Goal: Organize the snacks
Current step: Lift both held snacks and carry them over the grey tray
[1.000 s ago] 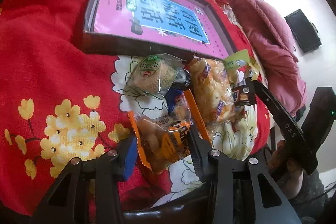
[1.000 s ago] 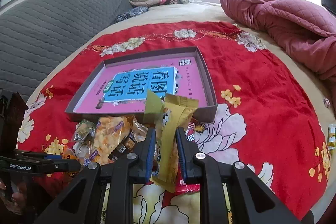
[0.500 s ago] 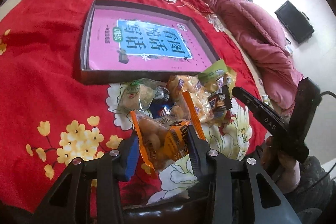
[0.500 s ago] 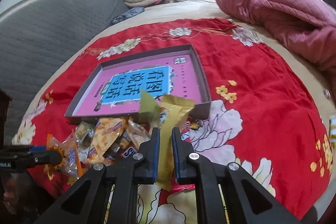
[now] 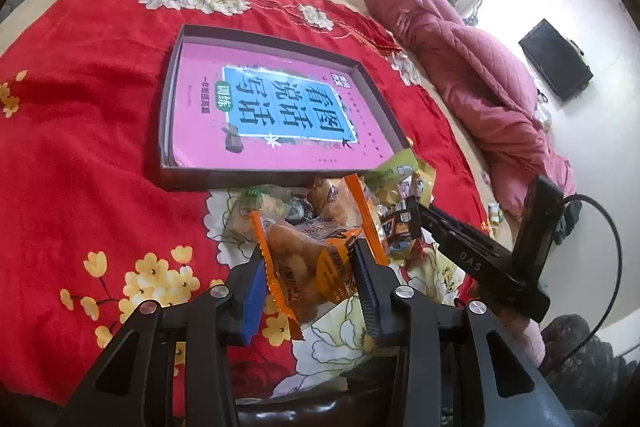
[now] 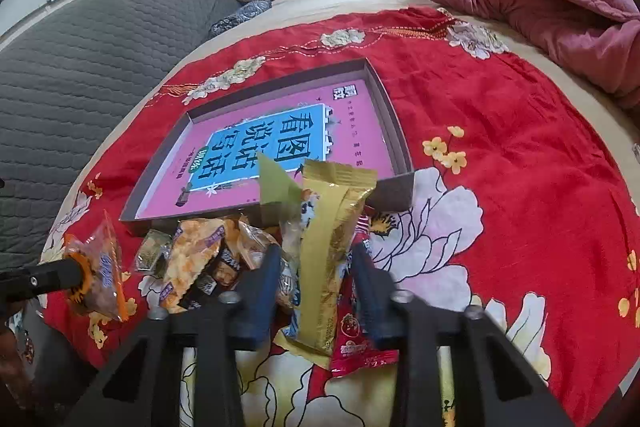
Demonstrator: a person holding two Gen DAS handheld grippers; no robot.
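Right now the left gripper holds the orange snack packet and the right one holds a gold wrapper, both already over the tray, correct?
Not quite. The left gripper does hold the orange snack packet, and the right gripper the gold wrapper, but the left wrist view shows both short of the tray, above the snack pile.

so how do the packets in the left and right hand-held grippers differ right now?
The orange packet is wide and puffy, with lumpy pastry showing through clear film; the gold packet is slim, opaque and foil-like. The orange one lies tilted across the left hand-held gripper; the gold one stands nearly upright in the right hand-held gripper. Both are sealed snacks near the pile.
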